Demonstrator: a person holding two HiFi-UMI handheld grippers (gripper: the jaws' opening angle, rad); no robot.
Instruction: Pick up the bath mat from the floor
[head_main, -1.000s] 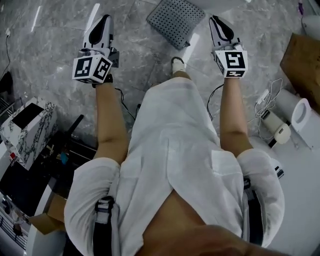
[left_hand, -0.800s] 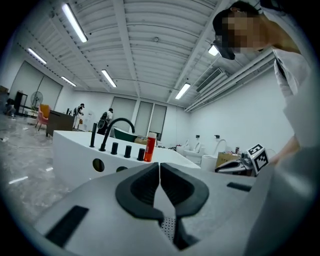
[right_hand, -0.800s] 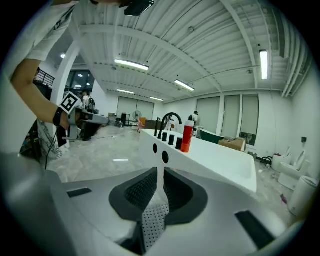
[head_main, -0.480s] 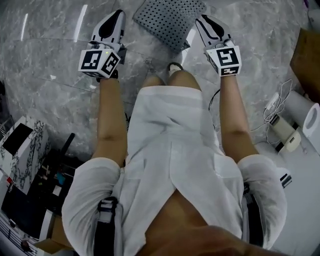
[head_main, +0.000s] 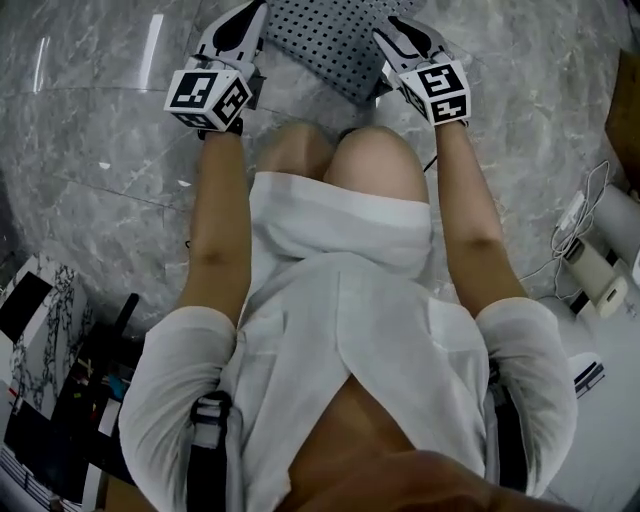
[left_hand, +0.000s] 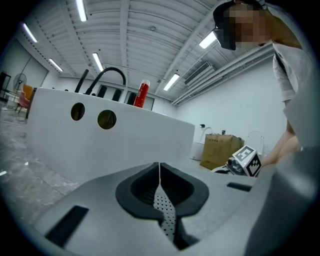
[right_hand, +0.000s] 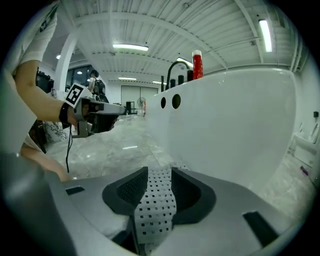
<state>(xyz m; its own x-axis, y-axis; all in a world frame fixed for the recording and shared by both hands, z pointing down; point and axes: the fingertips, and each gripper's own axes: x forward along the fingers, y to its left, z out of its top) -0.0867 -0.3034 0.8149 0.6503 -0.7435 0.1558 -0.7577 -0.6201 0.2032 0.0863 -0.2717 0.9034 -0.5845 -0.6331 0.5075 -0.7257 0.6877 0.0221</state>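
Note:
The grey perforated bath mat (head_main: 325, 35) lies flat on the marble floor at the top of the head view, just beyond the crouching person's knees. My left gripper (head_main: 240, 20) is at the mat's left edge. Its jaws meet tip to tip (left_hand: 159, 167), and a strip of the mat (left_hand: 164, 215) shows through the gap below them. My right gripper (head_main: 395, 40) is at the mat's right edge. Its jaws (right_hand: 160, 172) are opening, and the dotted mat (right_hand: 156, 205) shows in the gap between them without the pads pressing on it.
A white bathtub (right_hand: 235, 125) stands close ahead, with a black faucet (left_hand: 107, 75) and a red bottle (right_hand: 197, 65) on its rim. A cardboard box (left_hand: 220, 150) stands beyond it. White appliances and cables (head_main: 590, 250) lie on the floor to the right, and a marbled box (head_main: 35, 310) to the left.
The person has crouched and both grippers have moved forward, from short of the mat to its two sides. The right jaws have spread apart.

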